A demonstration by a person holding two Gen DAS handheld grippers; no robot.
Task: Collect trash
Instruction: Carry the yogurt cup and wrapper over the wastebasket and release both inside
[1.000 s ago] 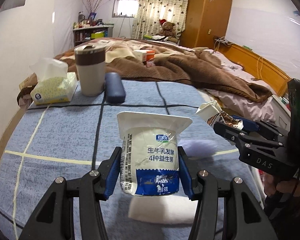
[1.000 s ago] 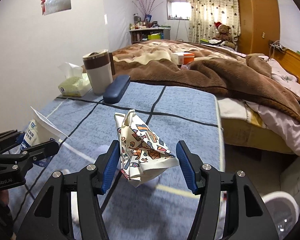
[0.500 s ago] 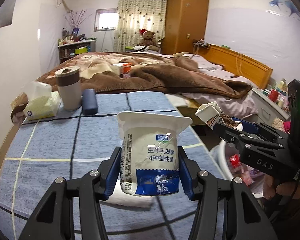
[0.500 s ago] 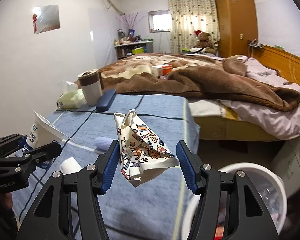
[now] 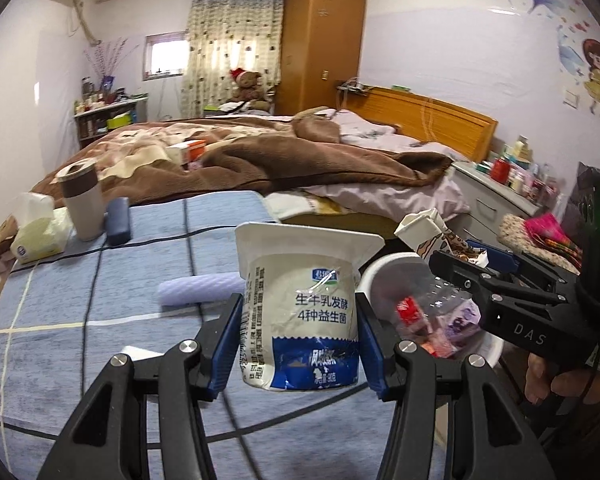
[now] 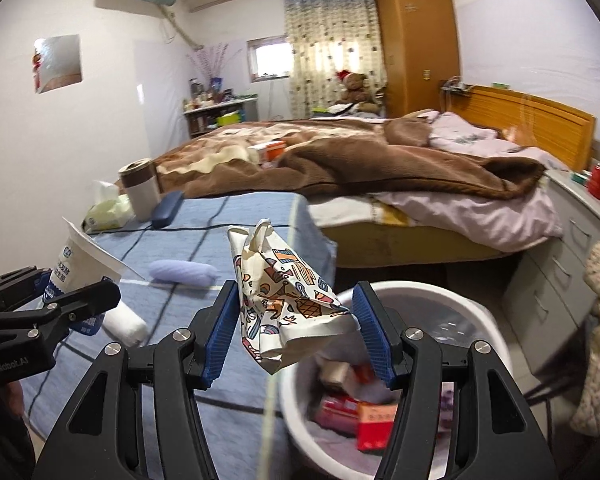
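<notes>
My left gripper is shut on a white and blue yogurt cup, held upright over the table's right edge. My right gripper is shut on a crumpled patterned paper carton, held above the rim of a white trash bin. The bin stands on the floor beside the table and holds red packets and other rubbish. In the left wrist view the right gripper with its carton hangs over the bin. The left gripper with the cup shows at the left of the right wrist view.
The table has a blue checked cloth. On it lie a lilac roll, a white roll, a tissue pack, a tall cup and a dark blue case. A bed lies behind, drawers to the right.
Both grippers have swung to the right, away from the table's middle, each still holding its item. The trash bin has come into view under and beside them.
</notes>
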